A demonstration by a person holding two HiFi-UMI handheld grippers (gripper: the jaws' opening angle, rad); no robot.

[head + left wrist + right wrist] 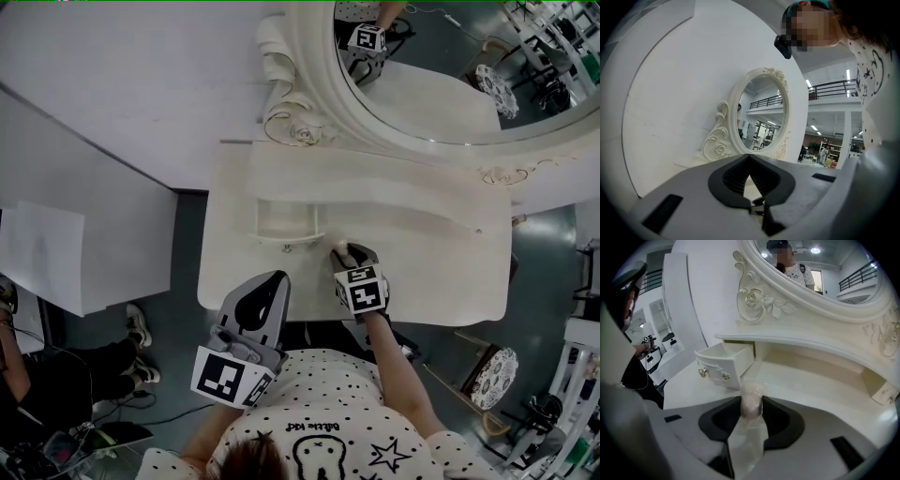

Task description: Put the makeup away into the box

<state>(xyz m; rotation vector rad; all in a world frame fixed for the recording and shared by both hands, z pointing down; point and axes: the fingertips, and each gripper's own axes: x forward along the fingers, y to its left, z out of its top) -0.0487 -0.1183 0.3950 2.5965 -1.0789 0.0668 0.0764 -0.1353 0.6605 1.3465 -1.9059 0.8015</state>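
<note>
We hold two claws over one white dressing table (pixel 441 286) with one oval mirror (pixel 441 75). Our right claw (pixel 752 409) is narrowed onto one pale makeup tube (pixel 751 395) in a clear wrapper, a pad pressing it on each side. The tube sits at the table's front, just in front of the drawer (pixel 725 361). That one small drawer stands pulled open, with two knobs (pixel 701 372) on its front. Our left claw (pixel 749 160) hangs at the table's near edge, its jaws closed tip to tip with nothing between them.
</note>
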